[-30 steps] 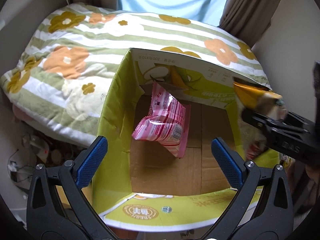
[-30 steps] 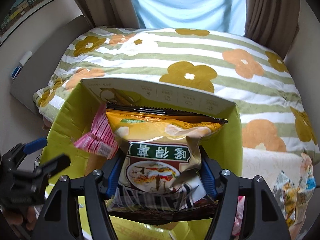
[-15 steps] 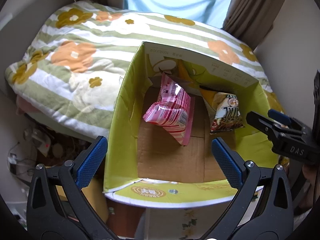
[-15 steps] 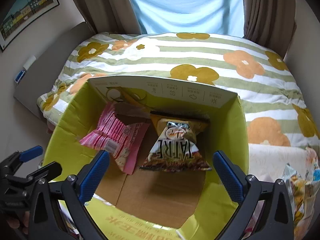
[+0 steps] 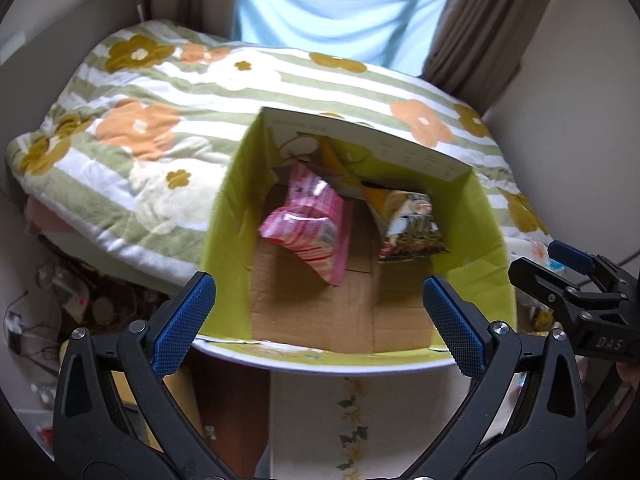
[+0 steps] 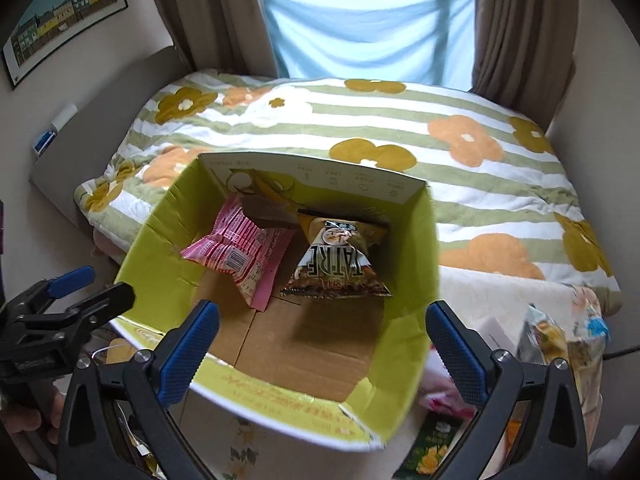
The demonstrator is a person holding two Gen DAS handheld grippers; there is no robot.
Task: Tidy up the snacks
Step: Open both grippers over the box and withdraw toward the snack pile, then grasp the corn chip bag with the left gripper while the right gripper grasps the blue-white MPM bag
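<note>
Green box [image 6: 416,264] holding pink packet [image 6: 236,252], brown bag [image 6: 336,264], both grippers' fingers [image 6: 188,352] wide, empty

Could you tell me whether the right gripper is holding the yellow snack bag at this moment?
No, the right gripper is open and empty, while the yellow snack bag lies inside the green box.

The cardboard box [image 6: 168,248], lime green on its inner walls with a plain brown floor, stands on a pale surface with a floral print [image 6: 500,296], just in front of the bed. The bed [image 6: 400,120] lies beyond the box's far wall, covered by a quilt striped green and white with orange and mustard flowers. To the right of the box, on that same pale surface, lie more snack packets [image 6: 560,340], blurred. At the box's near right corner lies a dark green packet [image 6: 432,448].
</note>
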